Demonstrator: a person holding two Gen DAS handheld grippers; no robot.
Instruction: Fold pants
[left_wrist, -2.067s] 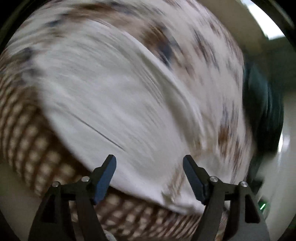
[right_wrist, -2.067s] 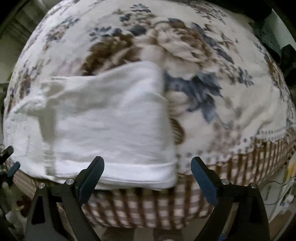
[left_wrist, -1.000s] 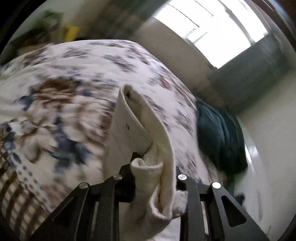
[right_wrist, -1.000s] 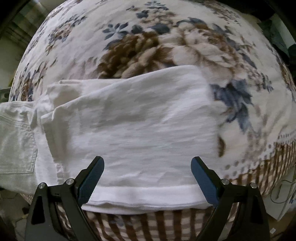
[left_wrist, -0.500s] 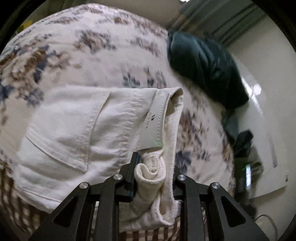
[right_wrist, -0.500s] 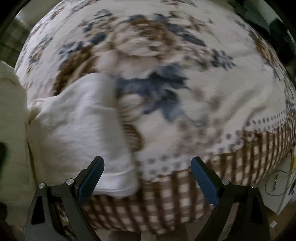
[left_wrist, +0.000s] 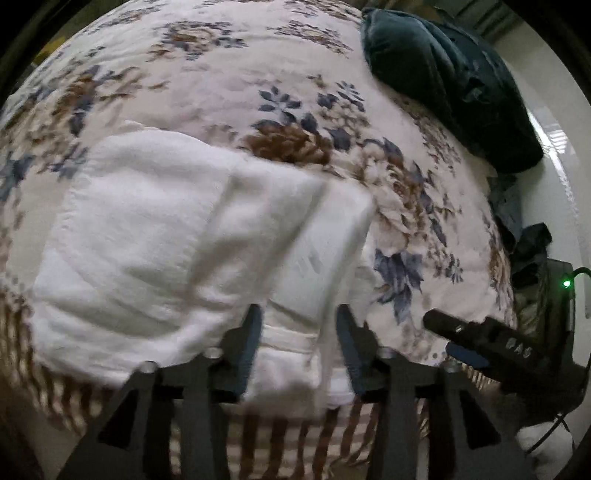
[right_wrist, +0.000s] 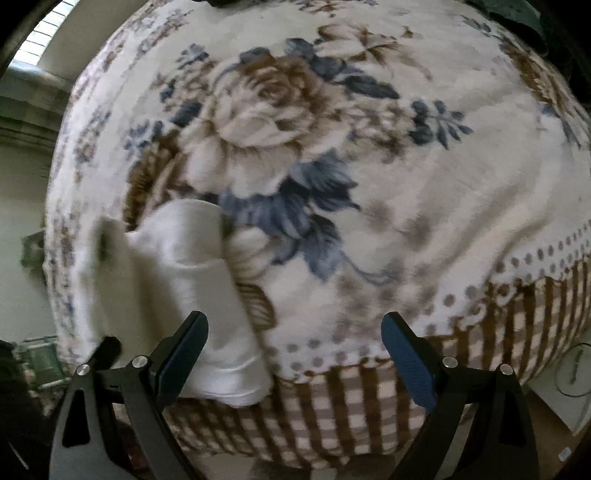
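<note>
The white pants (left_wrist: 177, 236) lie folded in a thick stack on the floral blanket (left_wrist: 280, 74), near its checked front border. My left gripper (left_wrist: 299, 332) points down over the stack's near edge. Its jaws are opening, and a white waistband fold sits loosely between the fingers (left_wrist: 251, 336). In the right wrist view the same pants (right_wrist: 184, 277) show at the lower left. My right gripper (right_wrist: 295, 347) hangs open over bare blanket to the right of the pants, with nothing between its fingers. It also shows in the left wrist view as a dark bar, the right gripper (left_wrist: 480, 339).
A dark teal cushion or bundle (left_wrist: 443, 81) lies at the blanket's far right. Dark clothing and a black device with a green light (left_wrist: 565, 283) sit beyond the bed's right edge. The blanket's checked border (right_wrist: 351, 406) hangs over the near edge.
The left gripper, shut on the waistband before, has lowered it onto the stack and spread its jaws. The right gripper has slid right, off the pants and over bare blanket.
</note>
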